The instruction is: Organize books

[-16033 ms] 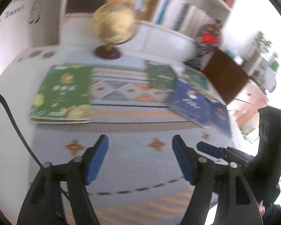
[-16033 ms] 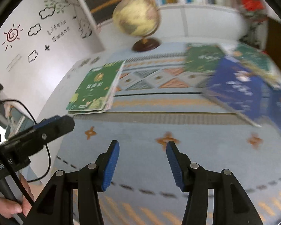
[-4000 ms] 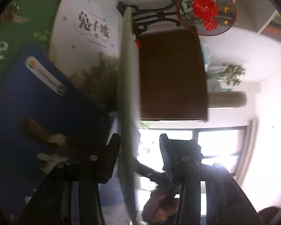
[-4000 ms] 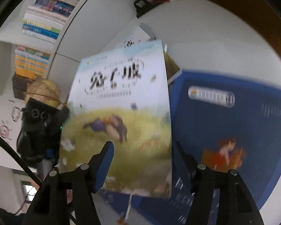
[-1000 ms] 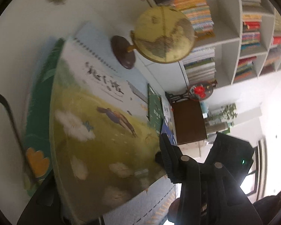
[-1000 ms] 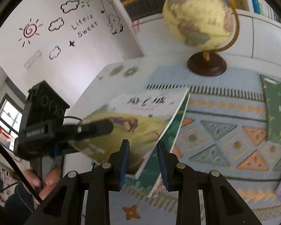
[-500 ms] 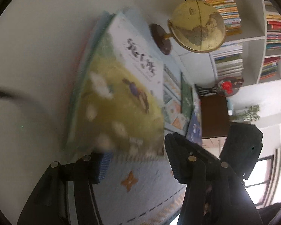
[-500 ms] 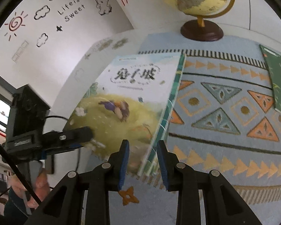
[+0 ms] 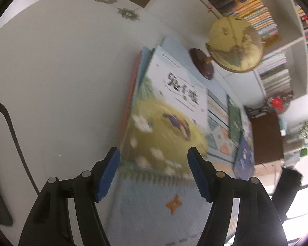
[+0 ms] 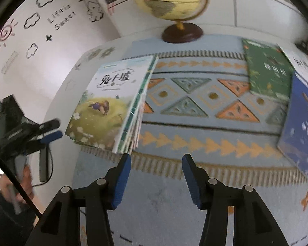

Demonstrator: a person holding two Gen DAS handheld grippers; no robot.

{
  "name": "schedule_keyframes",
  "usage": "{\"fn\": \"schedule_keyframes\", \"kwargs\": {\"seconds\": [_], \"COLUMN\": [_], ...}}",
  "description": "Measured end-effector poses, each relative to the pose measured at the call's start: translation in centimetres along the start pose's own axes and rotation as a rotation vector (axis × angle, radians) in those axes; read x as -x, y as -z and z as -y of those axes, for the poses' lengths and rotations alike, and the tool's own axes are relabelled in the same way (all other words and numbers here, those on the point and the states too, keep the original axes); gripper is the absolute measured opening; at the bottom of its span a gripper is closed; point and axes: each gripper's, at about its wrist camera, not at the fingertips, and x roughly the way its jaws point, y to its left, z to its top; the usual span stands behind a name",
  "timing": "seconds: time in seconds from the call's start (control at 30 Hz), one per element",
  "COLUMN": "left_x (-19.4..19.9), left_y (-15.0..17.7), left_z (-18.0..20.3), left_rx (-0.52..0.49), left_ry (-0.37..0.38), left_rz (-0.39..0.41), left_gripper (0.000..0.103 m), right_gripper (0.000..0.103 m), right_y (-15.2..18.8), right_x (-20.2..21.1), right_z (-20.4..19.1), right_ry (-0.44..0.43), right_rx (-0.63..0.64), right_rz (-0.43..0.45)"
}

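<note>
The meadow-cover book (image 9: 168, 110) lies flat on top of a stack of books (image 10: 131, 123) at the left end of the patterned rug (image 10: 195, 135). My left gripper (image 9: 154, 172) sits at the book's near edge. Its jaws are opening and the blue pads (image 9: 109, 172) do not press on the book. In the right wrist view the left gripper (image 10: 49, 131) shows just left of the stack. My right gripper (image 10: 156, 176) hovers over the rug in front of the stack, jaws opening, nothing between them. A green book (image 10: 267, 71), a white book (image 10: 297, 61) and a blue book (image 10: 301, 123) lie at the right.
A globe (image 10: 170, 0) on a dark round base stands at the rug's far edge. Bookshelves (image 9: 277, 47) fill the wall behind it. A brown cabinet (image 9: 267, 137) stands past the table's right end. A person's hand (image 10: 16, 184) holds the left gripper's handle, and a black cable (image 9: 12, 131) runs beside it.
The meadow book, held tilted in the left gripper a second ago, now lies flat on the stack with that gripper's pads off it. Both grippers have widened, and the right one has drawn back from the stack.
</note>
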Motion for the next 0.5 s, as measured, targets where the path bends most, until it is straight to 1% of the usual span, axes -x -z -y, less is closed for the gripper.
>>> {"fn": "schedule_keyframes", "kwargs": {"seconds": [0.1, 0.17, 0.23, 0.27, 0.33, 0.4, 0.47, 0.5], "left_x": [-1.3, -1.6, -2.0, -2.4, -2.5, -2.1, -1.1, -0.4], "left_y": [-0.8, -0.8, -0.7, -0.6, -0.3, 0.0, 0.6, 0.9], "left_z": [-0.3, -0.4, -0.1, 0.2, 0.9, 1.8, 2.9, 4.0], "left_rx": [0.047, 0.069, 0.077, 0.078, 0.056, 0.015, -0.026, -0.077], "left_ry": [-0.032, -0.038, -0.007, 0.002, -0.014, -0.066, -0.152, -0.218], "left_rz": [0.001, 0.011, -0.007, -0.026, -0.038, -0.028, 0.008, 0.033], "left_gripper": [0.066, 0.066, 0.067, 0.070, 0.071, 0.071, 0.071, 0.071], "right_gripper": [0.051, 0.051, 0.051, 0.051, 0.051, 0.051, 0.051, 0.051], "right_y": [0.8, 1.4, 1.9, 2.2, 2.5, 2.8, 2.7, 2.6], "right_x": [0.7, 1.1, 1.3, 1.4, 1.2, 1.4, 2.1, 2.5], "right_z": [0.9, 1.5, 2.1, 2.4, 3.0, 3.4, 4.0, 4.3], "right_ry": [0.020, 0.029, 0.032, 0.032, 0.032, 0.040, 0.058, 0.070], "right_rx": [-0.017, -0.026, -0.042, -0.050, -0.064, -0.073, -0.080, -0.083], "right_rz": [-0.006, -0.010, -0.013, -0.016, -0.024, -0.024, -0.007, 0.006]}}
